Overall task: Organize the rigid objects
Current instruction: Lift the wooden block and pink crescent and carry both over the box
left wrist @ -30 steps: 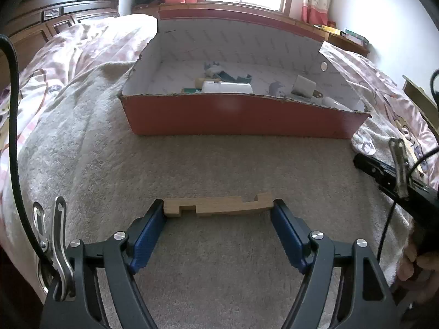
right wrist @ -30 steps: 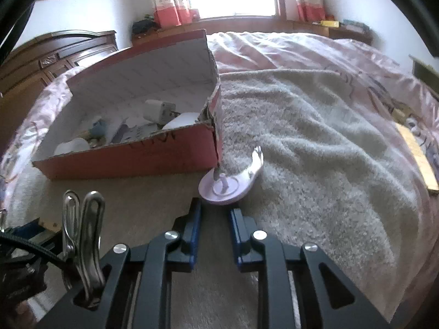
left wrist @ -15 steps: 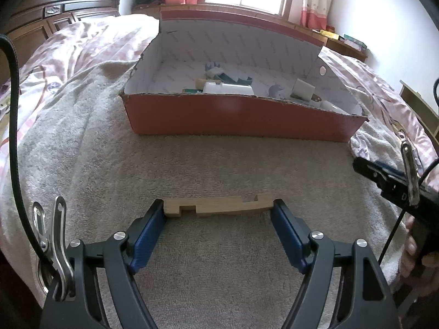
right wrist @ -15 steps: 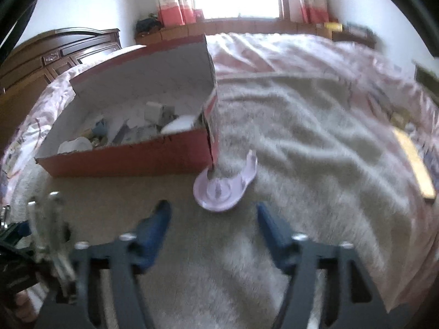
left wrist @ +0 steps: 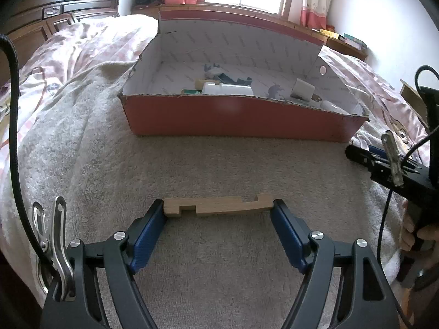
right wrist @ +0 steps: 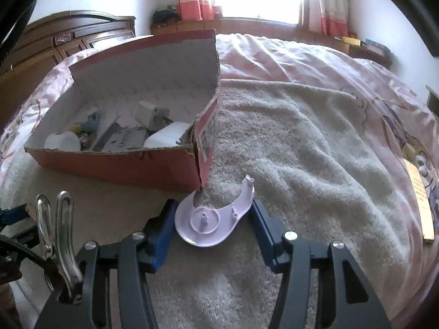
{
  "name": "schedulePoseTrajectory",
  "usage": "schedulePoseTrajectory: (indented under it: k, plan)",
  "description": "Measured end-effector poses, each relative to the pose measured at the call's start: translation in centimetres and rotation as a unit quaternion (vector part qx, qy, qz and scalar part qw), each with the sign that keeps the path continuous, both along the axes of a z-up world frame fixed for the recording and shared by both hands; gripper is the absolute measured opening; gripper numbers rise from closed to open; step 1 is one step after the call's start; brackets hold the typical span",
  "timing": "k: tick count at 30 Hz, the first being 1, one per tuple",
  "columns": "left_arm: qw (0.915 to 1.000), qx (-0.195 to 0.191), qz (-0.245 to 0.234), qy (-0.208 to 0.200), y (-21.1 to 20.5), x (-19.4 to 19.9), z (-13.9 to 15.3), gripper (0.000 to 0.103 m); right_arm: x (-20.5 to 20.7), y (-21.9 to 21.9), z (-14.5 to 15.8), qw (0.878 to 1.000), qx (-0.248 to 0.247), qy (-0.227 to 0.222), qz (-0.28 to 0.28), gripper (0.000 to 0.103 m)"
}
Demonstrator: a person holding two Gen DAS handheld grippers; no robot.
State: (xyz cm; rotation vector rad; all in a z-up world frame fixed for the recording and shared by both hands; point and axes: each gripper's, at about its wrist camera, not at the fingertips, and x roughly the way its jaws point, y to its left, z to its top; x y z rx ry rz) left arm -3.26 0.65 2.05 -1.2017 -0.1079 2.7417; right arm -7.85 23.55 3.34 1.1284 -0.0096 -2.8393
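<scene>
A bed (left wrist: 68, 63) is seen covered by a pink patterned quilt (right wrist: 315, 63), and over this a beige towel (left wrist: 219, 164) is spread. On the towel a red cardboard box (left wrist: 233, 122) with a white inside is set at twelve o'clock in the left wrist view and at ten o'clock in the right wrist view; white and blue oddments are lying in it.

In front of the box, at six o'clock in the left view, a notched wooden strip (left wrist: 219, 205) is lying flat on the towel. It is bracketed end to end by the left gripper (left wrist: 219, 213), whose blue pads (left wrist: 149, 233) are held wide apart and appear to be touching its two ends.

Just beside the box's near corner, a lilac plastic disc (right wrist: 211, 219) with a curved arm is lying on the towel. The right gripper (right wrist: 212, 223) is placed around it, its jaws having just been closing; the disc is between them, with the pads right against its edges, but whether it is pressed cannot be told.
</scene>
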Motion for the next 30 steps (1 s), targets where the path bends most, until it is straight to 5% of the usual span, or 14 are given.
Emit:
schedulePoseTrajectory:
  k: [9,18,30]
  plan:
    - [1.0,0.003,-0.003,0.004,0.2,0.3,0.7,0.079,2.8,0.4,0.9,1.0,-0.021,0.013,0.005,0.057]
    - [0.999,-0.003,-0.015,0.042,0.5,0.0,4.4,0.079,4.9,-1.1,3.8,0.997,-0.047,0.046,0.042,0.057]
    - [0.9968,-0.024,-0.008,0.076,0.8,-4.5,7.8,0.079,1.6,-3.6,6.2,0.994,-0.058,0.06,0.064,0.057]
